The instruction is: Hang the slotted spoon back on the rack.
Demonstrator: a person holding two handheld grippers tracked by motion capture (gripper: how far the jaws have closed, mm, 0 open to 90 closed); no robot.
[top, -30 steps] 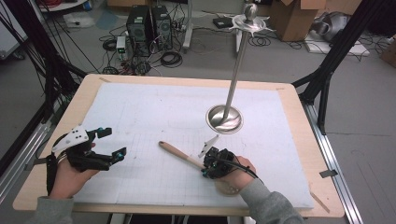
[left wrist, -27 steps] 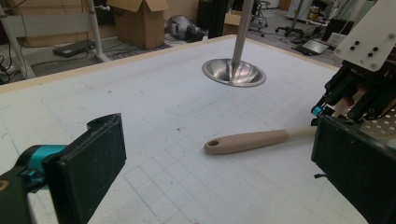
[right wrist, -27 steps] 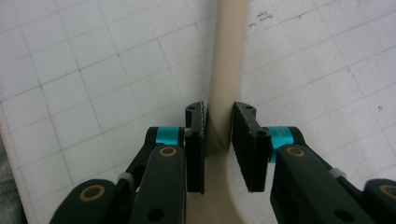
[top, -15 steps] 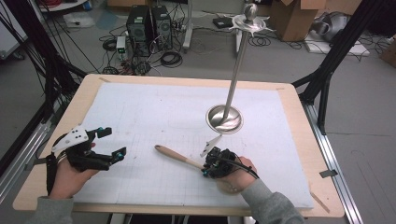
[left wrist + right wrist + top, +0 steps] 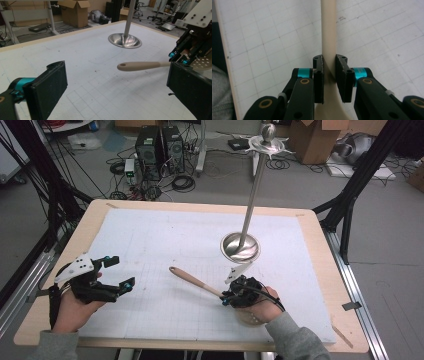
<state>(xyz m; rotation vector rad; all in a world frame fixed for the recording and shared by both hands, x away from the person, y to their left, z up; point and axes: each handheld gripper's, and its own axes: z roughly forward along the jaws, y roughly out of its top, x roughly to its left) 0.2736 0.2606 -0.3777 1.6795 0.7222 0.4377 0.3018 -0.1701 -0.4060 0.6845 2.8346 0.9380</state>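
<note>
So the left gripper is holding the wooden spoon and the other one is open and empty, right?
Not quite: the sides are swapped. The right gripper is shut on the wooden spoon, its jaws pinching the handle, as the right gripper view shows. The left gripper is the one that is open and empty, resting on the table, clear in the left gripper view.

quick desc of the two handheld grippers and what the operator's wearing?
Both the left gripper and the right gripper are black linkage frames with flat black fingers, cyan collars and brass-coloured pivot pins. Each carries a pale three-cornered plate with small holes; a black cable trails from the right gripper. The grey sleeves look like sweatshirt cuffs.
</note>
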